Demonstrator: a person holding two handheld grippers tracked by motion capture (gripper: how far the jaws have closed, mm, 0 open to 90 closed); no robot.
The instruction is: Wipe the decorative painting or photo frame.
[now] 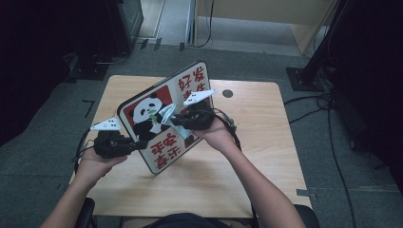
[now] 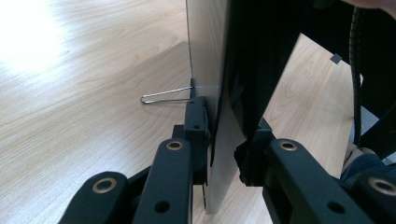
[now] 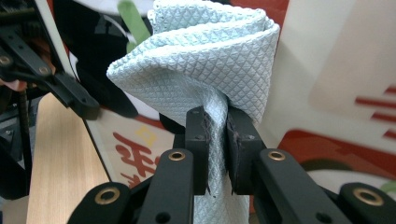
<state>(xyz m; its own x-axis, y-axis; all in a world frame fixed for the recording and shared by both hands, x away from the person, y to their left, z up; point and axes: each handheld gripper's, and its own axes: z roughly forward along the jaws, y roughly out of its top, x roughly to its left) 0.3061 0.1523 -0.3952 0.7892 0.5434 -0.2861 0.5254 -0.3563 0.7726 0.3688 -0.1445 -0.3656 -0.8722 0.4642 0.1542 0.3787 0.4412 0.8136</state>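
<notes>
A square panda sign [image 1: 157,118] with red characters stands tilted on one corner over the wooden table [image 1: 256,142]. My left gripper [image 1: 139,145] is shut on its lower left edge; in the left gripper view the jaws pinch the thin board [image 2: 219,154], whose wire stand [image 2: 163,97] sticks out behind. My right gripper [image 1: 172,121] is shut on a pale blue waffle-weave cloth [image 3: 205,65], folded over and pressed against the sign's printed face [image 3: 336,70]. The cloth [image 1: 167,114] lies over the panda picture.
A small dark round hole [image 1: 227,93] sits near the table's far edge. Cables [image 1: 328,118] trail over the grey floor at right, beside a black stand base [image 1: 304,78]. Dark equipment [image 1: 109,28] stands beyond the far left.
</notes>
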